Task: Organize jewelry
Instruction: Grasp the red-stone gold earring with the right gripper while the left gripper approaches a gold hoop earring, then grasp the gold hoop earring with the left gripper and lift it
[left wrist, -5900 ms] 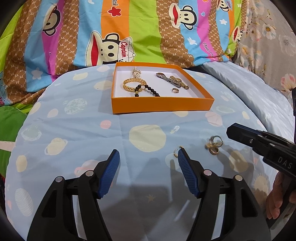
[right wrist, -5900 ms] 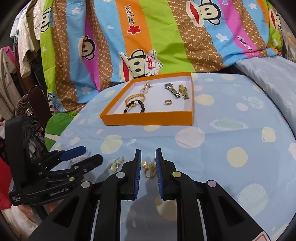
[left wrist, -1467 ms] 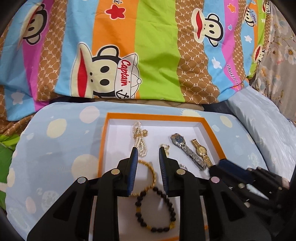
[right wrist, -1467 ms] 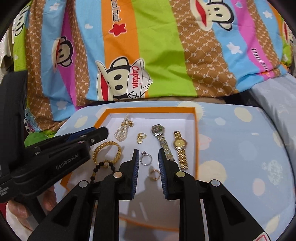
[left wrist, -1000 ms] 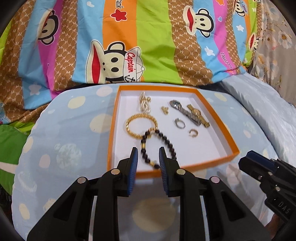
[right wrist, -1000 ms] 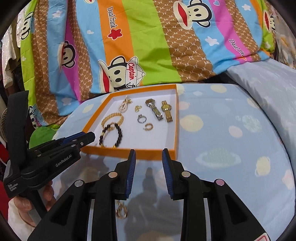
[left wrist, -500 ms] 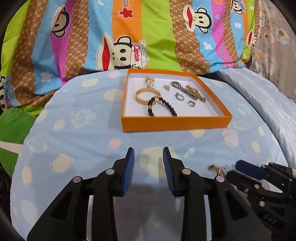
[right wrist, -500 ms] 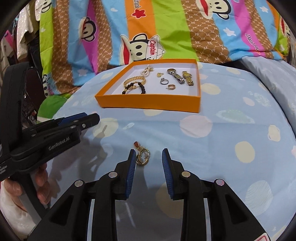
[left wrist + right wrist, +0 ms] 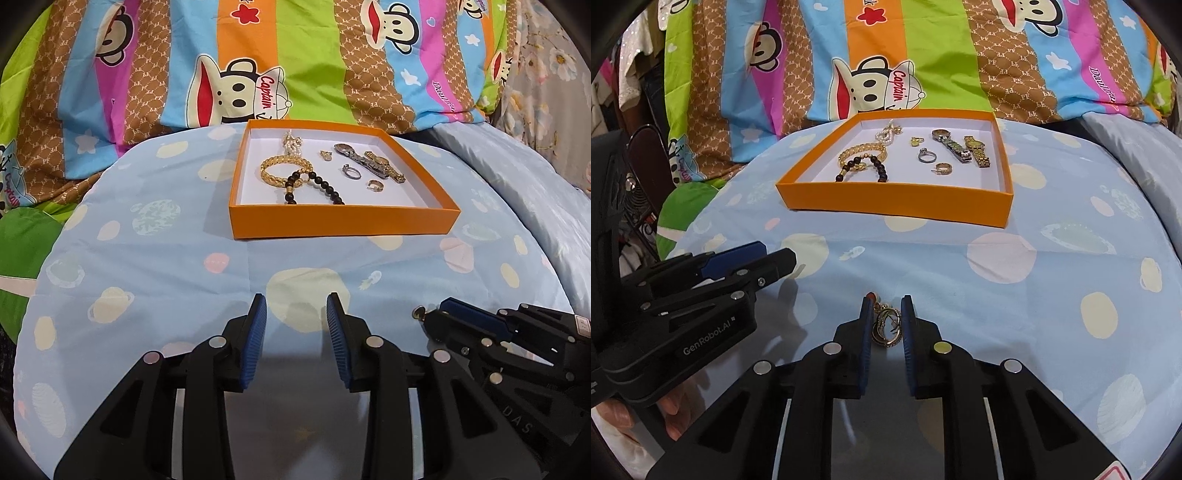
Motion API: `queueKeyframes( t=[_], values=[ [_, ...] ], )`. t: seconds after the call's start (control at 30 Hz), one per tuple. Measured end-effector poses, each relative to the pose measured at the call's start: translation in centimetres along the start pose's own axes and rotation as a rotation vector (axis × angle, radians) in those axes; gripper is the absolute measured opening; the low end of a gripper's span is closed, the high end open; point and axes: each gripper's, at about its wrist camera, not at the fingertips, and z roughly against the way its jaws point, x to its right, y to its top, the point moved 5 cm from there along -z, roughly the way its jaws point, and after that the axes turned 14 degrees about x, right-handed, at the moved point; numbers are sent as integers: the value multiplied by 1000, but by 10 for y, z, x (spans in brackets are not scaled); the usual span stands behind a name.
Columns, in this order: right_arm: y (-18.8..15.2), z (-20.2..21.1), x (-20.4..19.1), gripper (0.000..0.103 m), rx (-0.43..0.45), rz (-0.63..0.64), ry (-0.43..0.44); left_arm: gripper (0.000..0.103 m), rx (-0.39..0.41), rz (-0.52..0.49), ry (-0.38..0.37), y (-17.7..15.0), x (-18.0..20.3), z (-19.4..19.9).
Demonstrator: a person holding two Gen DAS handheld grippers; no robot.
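An orange box (image 9: 340, 219) (image 9: 894, 201) on the blue spotted sheet holds a gold bracelet (image 9: 280, 168), a black bead bracelet (image 9: 314, 186), a pearl piece, two watches (image 9: 960, 147), a silver ring (image 9: 926, 156) and small gold earrings. A gold hoop earring (image 9: 886, 326) lies on the sheet between my right gripper's (image 9: 885, 308) slightly parted fingers; only its tip (image 9: 418, 314) shows in the left wrist view. My left gripper (image 9: 295, 310) is open and empty over the sheet, in front of the box.
A striped monkey-print quilt (image 9: 295, 55) rises behind the box. A pale blue pillow (image 9: 535, 177) lies at the right. Dark objects and hanging clothes (image 9: 631, 122) stand off the bed at the left.
Both grippers have pulled back from the box toward the near sheet. My right gripper has come down around the gold hoop earring and narrowed its fingers.
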Motion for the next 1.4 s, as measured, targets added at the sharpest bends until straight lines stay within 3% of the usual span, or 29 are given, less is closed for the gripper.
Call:
queueKeyframes(
  t=[0.13,0.5,0.8,0.97,1.13,1.4],
  values=[
    [1,4,4,4,16,-24,5,33,-5,-4,-9,-1,2,-1],
    [14,23,28,4,75,-206,108,39,-8,-11,-40,-2,8,1],
    [22,36,53,4,118,-265,45,44,-45,-52,-215,-9,56,6],
    [21,36,57,4,114,-271,31,44,-58,-130,-214,-14,84,0],
    [21,37,56,4,119,-259,26,42,-58,-137,-196,-15,86,-3],
    [20,36,56,4,115,-258,20,17,-55,-131,-231,-15,86,-1]
  ],
)
